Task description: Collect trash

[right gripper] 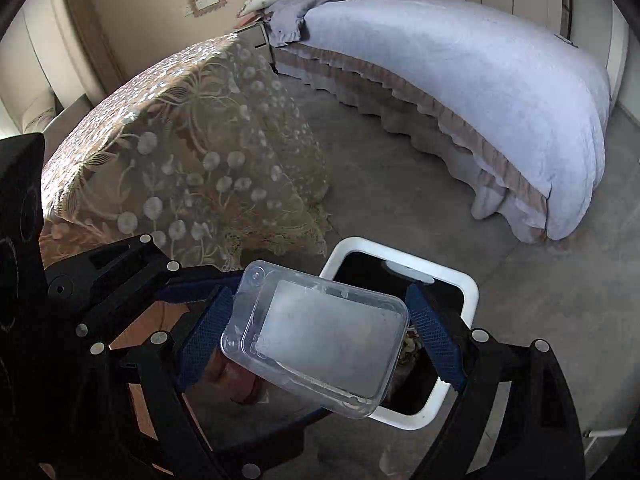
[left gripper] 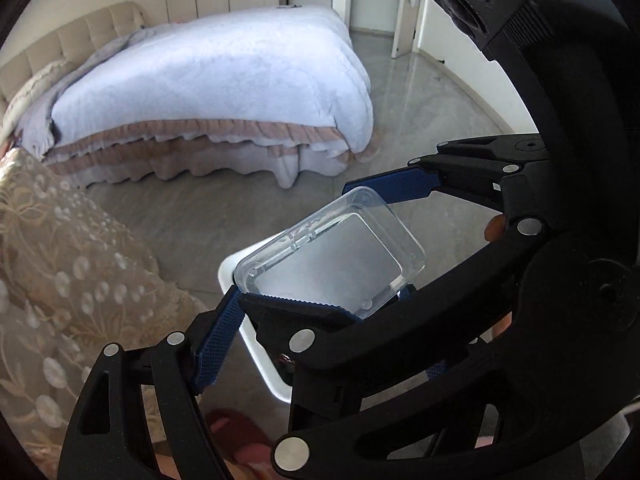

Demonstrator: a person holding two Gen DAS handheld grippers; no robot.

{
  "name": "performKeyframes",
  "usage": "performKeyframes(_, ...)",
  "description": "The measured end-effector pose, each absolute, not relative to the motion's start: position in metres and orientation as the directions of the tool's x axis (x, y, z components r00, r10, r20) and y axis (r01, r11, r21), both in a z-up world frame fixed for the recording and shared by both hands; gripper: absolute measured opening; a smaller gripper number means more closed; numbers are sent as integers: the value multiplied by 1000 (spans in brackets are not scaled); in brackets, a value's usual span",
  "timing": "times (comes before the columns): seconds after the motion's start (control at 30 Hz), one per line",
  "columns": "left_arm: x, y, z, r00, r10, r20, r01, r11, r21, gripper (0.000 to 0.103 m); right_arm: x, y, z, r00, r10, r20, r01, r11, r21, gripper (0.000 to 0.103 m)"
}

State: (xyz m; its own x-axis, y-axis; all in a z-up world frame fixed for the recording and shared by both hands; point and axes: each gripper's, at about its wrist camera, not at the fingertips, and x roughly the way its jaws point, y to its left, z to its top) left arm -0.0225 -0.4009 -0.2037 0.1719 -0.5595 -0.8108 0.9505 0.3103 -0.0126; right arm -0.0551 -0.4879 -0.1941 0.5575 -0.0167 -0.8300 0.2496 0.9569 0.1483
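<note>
A clear plastic container, empty and tilted, hangs over the open white-rimmed trash bin on the floor. My left gripper has its blue pads against the container's far corner and near-left corner. My right gripper holds it across its length, one blue pad at each end. In the left wrist view a black finger of the right gripper runs under the container's near edge. The bin's inside is dark, with some scraps at the bottom.
A table under a lace floral cloth stands right beside the bin. A bed with a pale blue quilt fills the far side. Grey floor lies between. A red slipper shows at the bottom.
</note>
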Motion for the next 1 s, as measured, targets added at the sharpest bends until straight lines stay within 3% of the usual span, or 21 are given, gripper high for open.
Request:
performKeyframes(0.03, -21, -405, -209, 164, -557, -814, 953, 303, -15, 82, -54, -493, -201, 550, -8, -835, 253, 954, 158, 88)
performKeyframes(0.07, -18, -408, -212, 150, -561, -814, 956, 293, -26, 91, -52, -497, -207, 539, 5, -842, 252, 953, 167, 89)
performKeyframes(0.13, -14, -415, -222, 197, -527, -827, 949, 314, 26, 98, -51, -506, -217, 519, -10, -855, 279, 947, 158, 96)
performKeyframes(0.37, -8, -419, -233, 134, -512, -848, 947, 319, -43, 98, -52, -524, -229, 501, -32, -865, 323, 934, 152, 99)
performKeyframes(0.67, -15, -410, -209, 188, -551, -813, 947, 322, 1, 98, -52, -509, -199, 555, -48, -831, 295, 945, 143, 99)
performKeyframes(1.0, 0, -334, -135, 402, -597, -694, 873, 479, 93, 98, -48, -451, -115, 728, -125, -674, 210, 977, 46, 99)
